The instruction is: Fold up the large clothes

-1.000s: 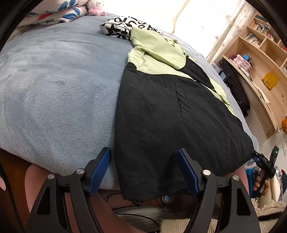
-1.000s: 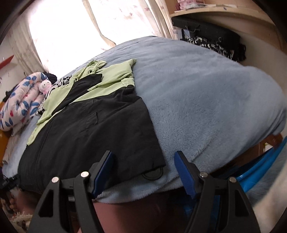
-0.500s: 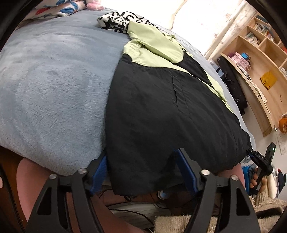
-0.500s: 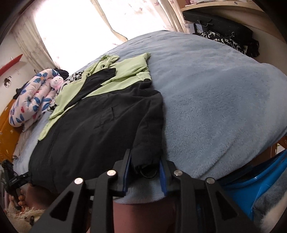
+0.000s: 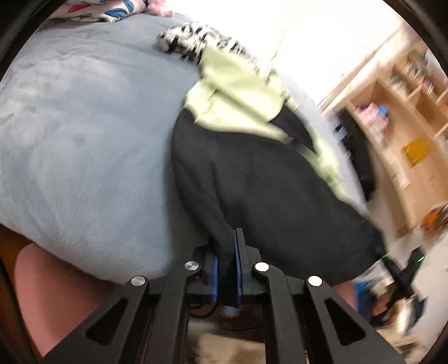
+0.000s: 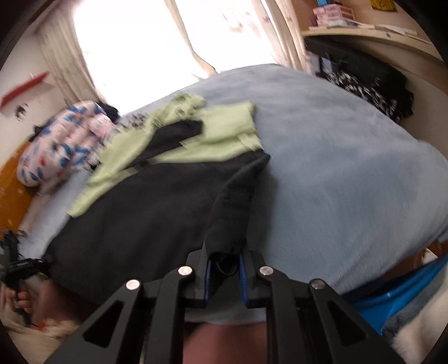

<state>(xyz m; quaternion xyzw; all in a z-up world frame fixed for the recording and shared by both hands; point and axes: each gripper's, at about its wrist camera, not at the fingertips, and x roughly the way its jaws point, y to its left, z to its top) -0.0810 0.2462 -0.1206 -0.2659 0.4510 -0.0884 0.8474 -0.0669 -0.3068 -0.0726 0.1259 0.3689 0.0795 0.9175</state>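
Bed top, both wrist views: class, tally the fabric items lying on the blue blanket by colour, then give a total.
Black and light-green jacket: 1
Black-and-white patterned cloth: 1
Floral white, blue and red quilt roll: 1
Pink soft toy: 1
Total: 4

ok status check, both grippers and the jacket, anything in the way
Left gripper shut on black hem. Right gripper closing, hem corner bunched between its pads. Jacket flat on blue blanket, near edge lifting. Patterned cloth beyond the hood, path clear.

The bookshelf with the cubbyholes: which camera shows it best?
The left wrist view: the wooden bookshelf spreads along its right side, compartments visible though blurred. The right wrist view catches only one curved shelf edge at top right.
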